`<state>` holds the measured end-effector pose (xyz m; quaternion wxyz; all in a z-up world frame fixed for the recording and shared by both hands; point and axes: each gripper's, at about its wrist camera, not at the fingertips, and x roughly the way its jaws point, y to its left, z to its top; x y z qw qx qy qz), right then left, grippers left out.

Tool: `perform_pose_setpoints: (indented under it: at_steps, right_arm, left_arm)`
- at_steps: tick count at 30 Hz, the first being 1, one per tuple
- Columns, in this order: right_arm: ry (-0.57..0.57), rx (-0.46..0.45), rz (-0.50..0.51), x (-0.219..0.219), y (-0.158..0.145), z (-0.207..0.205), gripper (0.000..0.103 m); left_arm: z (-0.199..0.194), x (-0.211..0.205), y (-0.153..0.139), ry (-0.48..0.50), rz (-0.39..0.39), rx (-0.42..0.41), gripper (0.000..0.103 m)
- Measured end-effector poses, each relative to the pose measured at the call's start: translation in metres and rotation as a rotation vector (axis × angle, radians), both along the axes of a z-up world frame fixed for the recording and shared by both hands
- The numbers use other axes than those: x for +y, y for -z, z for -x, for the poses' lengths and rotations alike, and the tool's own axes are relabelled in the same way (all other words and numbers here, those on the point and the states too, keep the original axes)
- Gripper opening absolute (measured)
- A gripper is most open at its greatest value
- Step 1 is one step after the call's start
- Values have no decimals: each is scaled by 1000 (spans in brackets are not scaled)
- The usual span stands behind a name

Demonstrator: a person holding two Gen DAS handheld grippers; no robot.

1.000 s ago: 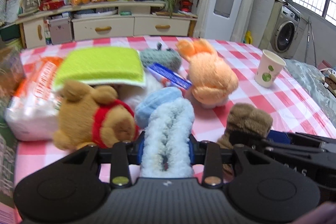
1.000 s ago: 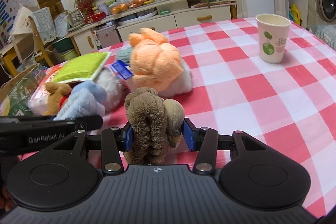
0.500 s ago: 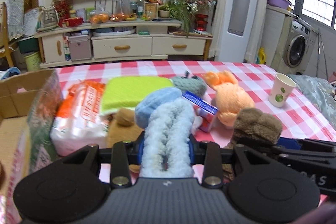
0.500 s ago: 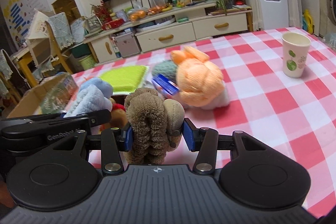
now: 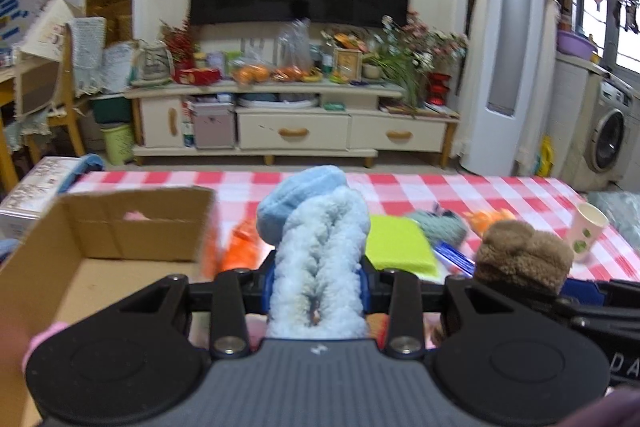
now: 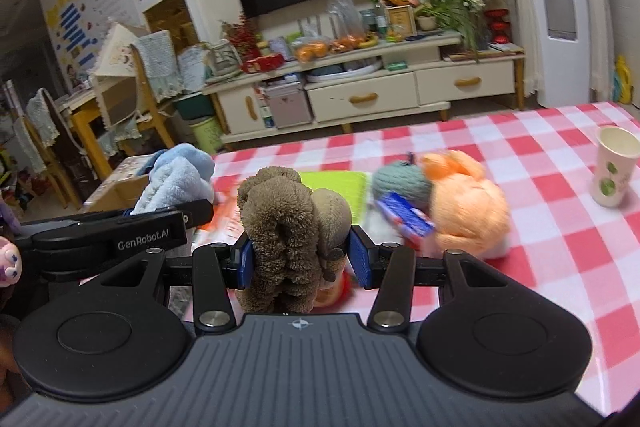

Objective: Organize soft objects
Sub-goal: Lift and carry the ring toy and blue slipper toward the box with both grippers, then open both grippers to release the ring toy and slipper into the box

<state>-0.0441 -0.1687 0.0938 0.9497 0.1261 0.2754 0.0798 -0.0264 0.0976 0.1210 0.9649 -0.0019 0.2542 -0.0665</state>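
My left gripper (image 5: 316, 287) is shut on a light blue plush toy (image 5: 320, 247) and holds it above the table, beside an open cardboard box (image 5: 100, 259) on the left. My right gripper (image 6: 300, 259) is shut on a brown plush toy (image 6: 288, 227), which also shows in the left wrist view (image 5: 524, 255). The blue toy shows in the right wrist view (image 6: 176, 179) to the left. An orange plush (image 6: 468, 203), a grey-green knitted toy (image 6: 400, 183) and a green sponge-like pad (image 5: 400, 243) lie on the checked table.
A paper cup (image 6: 614, 167) stands at the table's right. An orange-and-white plastic pack (image 5: 240, 247) lies by the box. A small blue packet (image 6: 404, 215) lies beside the orange plush. A TV cabinet (image 5: 296, 127) stands beyond the red-checked table (image 6: 540, 227).
Both grippers have risen and swung left with their toys. The cardboard box has come into full view on the left and the pile on the table now lies lower and farther.
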Motion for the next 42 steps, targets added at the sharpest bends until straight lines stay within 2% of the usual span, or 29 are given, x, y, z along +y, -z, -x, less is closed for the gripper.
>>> perform_pose_setpoints:
  at_steps: [6, 19, 29, 32, 33, 34, 38, 42]
  right_arm:
    - [-73, -19, -1, 24, -5, -11, 59]
    - [-237, -42, 1, 88, -11, -46, 59]
    - [-340, -38, 14, 126, -3, -58, 61]
    - [-356, -28, 20, 130, 0, -56, 66]
    - [-359, -23, 25, 131, 1, -56, 76]
    - [-357, -20, 33, 135, 3, -56, 80]
    - [-356, -27, 39, 135, 6, -48, 99]
    - [-344, -52, 46, 127, 1, -43, 101]
  left_arm:
    - [-3, 31, -9, -93, -10, -26, 36]
    - [-14, 103, -10, -320, -1, -14, 37]
    - [-18, 125, -6, -394, 10, 18, 40]
    - [-16, 129, -7, -408, 3, 17, 51]
    - [-16, 129, -7, -410, 0, 16, 53]
    - [-16, 128, -7, -411, -3, 15, 54]
    - [-17, 130, -7, -415, 1, 19, 73]
    - [-16, 129, -8, -419, -8, 15, 87]
